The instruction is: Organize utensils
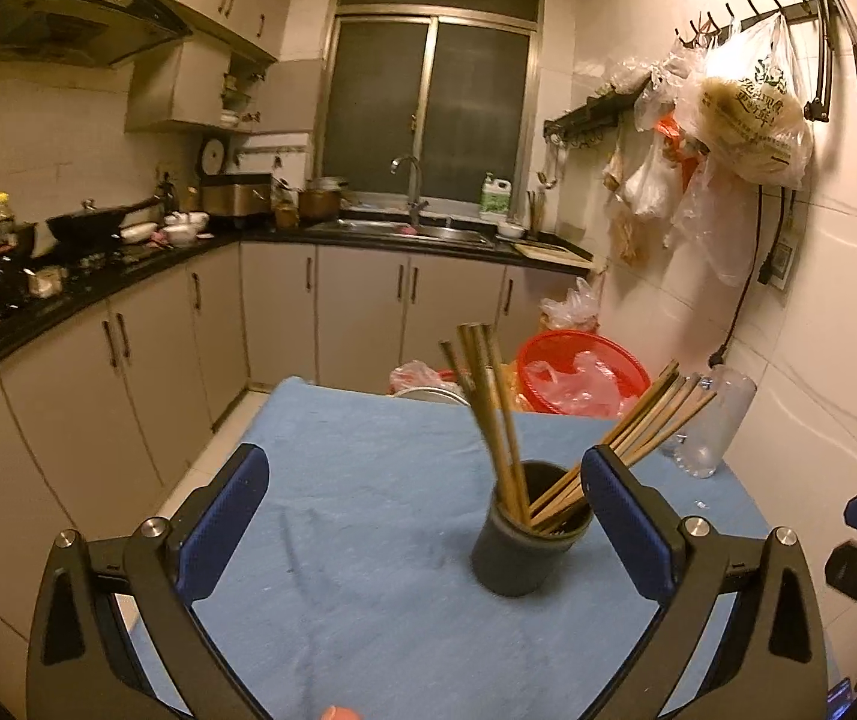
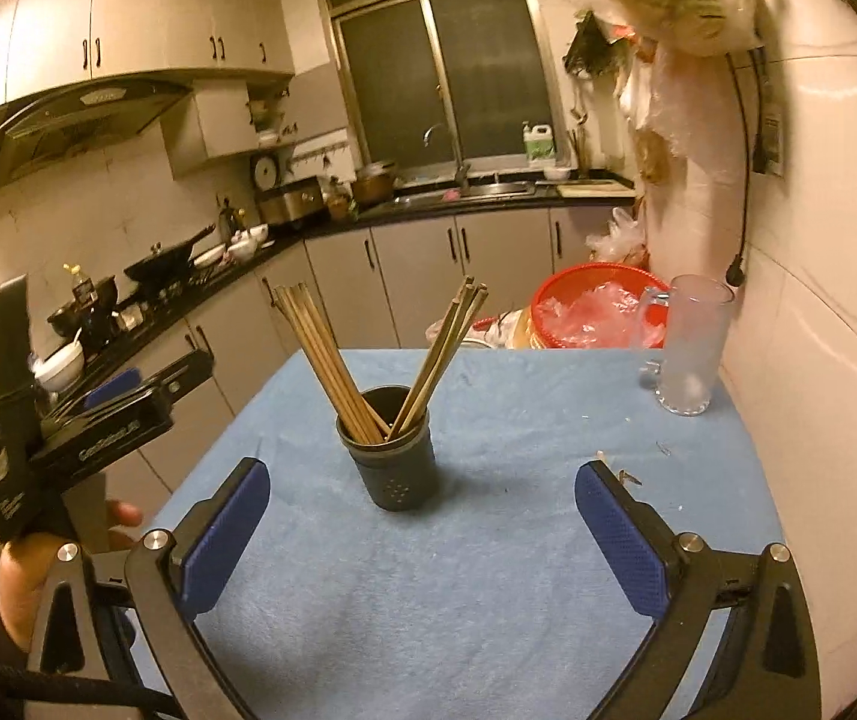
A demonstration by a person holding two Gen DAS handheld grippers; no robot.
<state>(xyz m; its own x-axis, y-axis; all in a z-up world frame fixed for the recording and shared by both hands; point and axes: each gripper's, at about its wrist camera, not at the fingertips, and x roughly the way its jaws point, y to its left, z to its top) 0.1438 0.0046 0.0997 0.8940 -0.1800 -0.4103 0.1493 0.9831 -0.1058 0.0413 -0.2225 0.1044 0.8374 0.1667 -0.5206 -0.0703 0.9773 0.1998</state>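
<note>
- Left wrist view: the left gripper (image 1: pixel 425 480) has its blue-padded fingers (image 1: pixel 224 531) spread wide apart, holding nothing, above the blue cloth (image 1: pixel 338 480) on the table.
- The dark holder cup (image 1: pixel 527 531) stands upright just inside the right-hand finger, ahead of the tool, close to that pad; whether they touch cannot be told.
- The chopsticks (image 1: pixel 491 414) stand in the cup in two bunches, one near upright, one leaning away to the right.
- A clear glass mug (image 1: pixel 713 423) lies further ahead to the right.
- Right wrist view: the right gripper (image 2: pixel 422 495) is likewise wide apart and empty; the cup (image 2: pixel 395 450) sits ahead, between the fingers' lines but beyond their tips, untouched.
- The chopsticks (image 2: pixel 320 354) fan left and right.
- The mug (image 2: pixel 692 345) is far ahead to the right.
</note>
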